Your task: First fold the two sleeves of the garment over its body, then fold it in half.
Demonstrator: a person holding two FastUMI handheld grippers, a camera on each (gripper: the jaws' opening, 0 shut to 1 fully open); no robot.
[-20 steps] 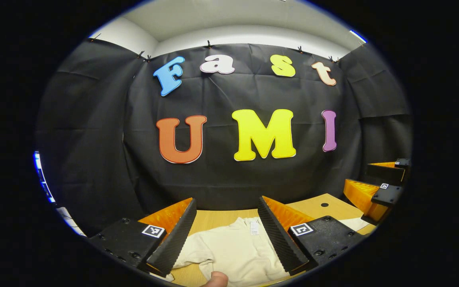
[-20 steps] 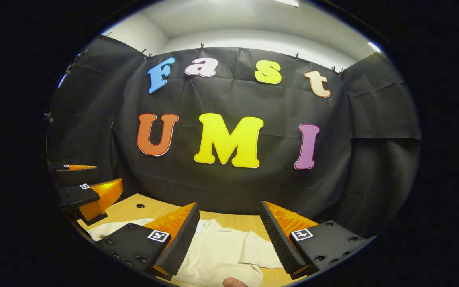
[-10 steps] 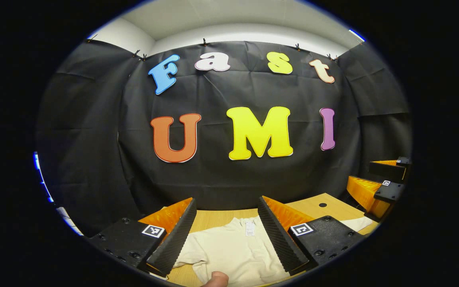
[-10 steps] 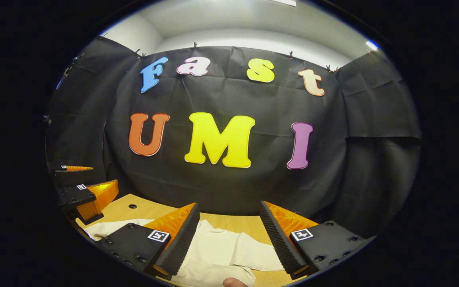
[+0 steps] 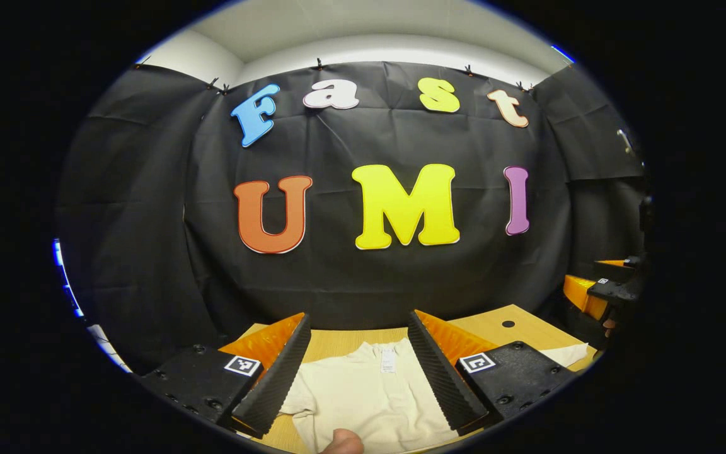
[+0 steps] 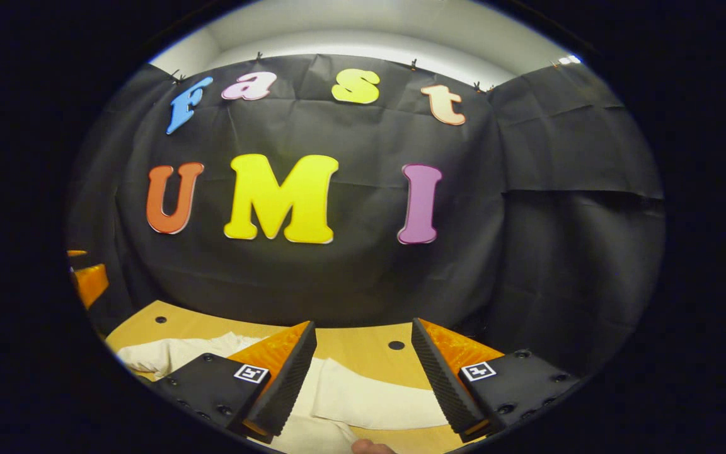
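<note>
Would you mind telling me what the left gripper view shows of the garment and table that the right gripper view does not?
The left gripper view alone shows the garment's neck label and the left gripper, open above the cloth. The right gripper view alone shows a sleeve spread on the table and the right gripper, open above it. Both show the cream garment lying on the wooden table before the booth's black cloth wall.
</note>
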